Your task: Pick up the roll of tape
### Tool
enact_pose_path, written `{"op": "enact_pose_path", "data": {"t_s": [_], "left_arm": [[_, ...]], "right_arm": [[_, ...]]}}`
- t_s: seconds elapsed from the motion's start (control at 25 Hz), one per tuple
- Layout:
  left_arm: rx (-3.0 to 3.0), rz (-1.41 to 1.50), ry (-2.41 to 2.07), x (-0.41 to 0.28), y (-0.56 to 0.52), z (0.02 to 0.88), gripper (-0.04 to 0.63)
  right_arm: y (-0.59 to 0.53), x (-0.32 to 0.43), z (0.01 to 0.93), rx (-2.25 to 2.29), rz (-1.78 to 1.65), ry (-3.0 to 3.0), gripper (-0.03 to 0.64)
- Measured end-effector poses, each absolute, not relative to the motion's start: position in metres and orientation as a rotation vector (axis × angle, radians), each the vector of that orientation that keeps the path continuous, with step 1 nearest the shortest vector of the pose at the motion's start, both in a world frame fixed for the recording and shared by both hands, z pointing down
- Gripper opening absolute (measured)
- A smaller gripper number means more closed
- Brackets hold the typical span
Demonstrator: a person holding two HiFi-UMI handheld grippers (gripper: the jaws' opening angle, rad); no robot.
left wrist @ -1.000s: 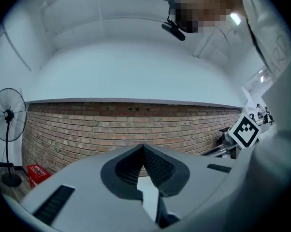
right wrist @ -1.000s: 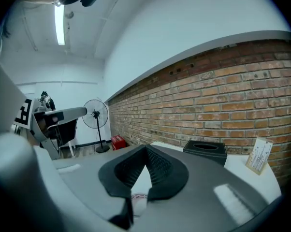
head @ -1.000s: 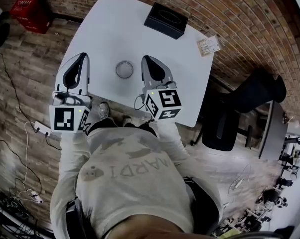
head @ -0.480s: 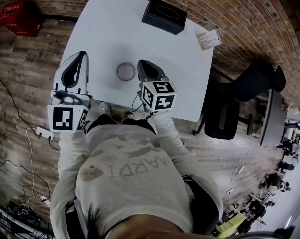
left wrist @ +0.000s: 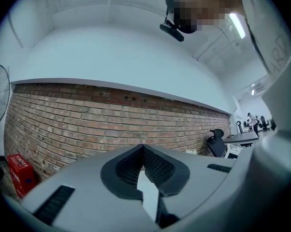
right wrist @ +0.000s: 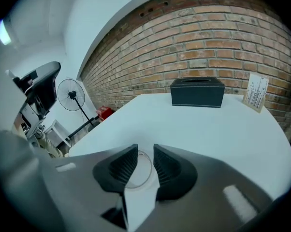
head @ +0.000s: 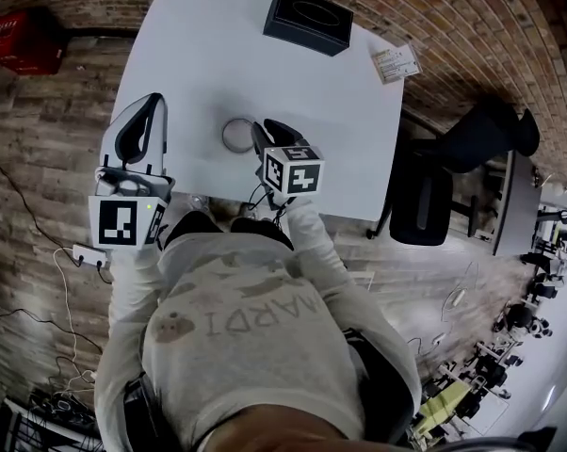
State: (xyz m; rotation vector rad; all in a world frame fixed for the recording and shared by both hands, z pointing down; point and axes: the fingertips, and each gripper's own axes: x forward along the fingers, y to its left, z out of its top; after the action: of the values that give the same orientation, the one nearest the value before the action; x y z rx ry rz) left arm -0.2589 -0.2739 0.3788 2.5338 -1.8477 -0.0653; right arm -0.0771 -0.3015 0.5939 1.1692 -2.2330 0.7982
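The roll of tape (head: 234,136) is a thin clear ring that lies flat on the white table (head: 218,55). My right gripper (head: 259,134) tilts down with its tips just right of the ring. In the right gripper view the tape (right wrist: 144,170) shows through the gap of the right gripper (right wrist: 141,154). Its jaws are opening and the pads do not press on the ring. My left gripper (head: 153,102) hovers over the table's left edge, level. In its own view the left gripper (left wrist: 143,147) is shut, with nothing in it.
A black tissue box (head: 309,19) stands at the table's far edge, with a small printed card (head: 395,62) at the far right corner. A black office chair (head: 425,201) stands right of the table, and a red crate (head: 20,38) sits on the floor at left.
My right gripper has sunk toward the table, tipped downward and shifted left until its tips are beside the tape. The left gripper has drifted slightly.
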Motion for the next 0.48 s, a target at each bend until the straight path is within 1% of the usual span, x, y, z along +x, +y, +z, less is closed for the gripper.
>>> {"op": "enact_pose_path", "data": {"t_s": [0.16,0.48], "left_arm": [[2.544,-0.056,-1.809,-0.260,-0.285,0.385,0.006],[2.564,-0.037,-1.747,-0.268,-0.300,0.396,0.006]], "right_arm": [[-0.302,-0.074,0.619,1.170,0.835,-2.146,0.127],[-0.302,-0.072,0.651,1.201,0.871,-2.008,0.144]]}}
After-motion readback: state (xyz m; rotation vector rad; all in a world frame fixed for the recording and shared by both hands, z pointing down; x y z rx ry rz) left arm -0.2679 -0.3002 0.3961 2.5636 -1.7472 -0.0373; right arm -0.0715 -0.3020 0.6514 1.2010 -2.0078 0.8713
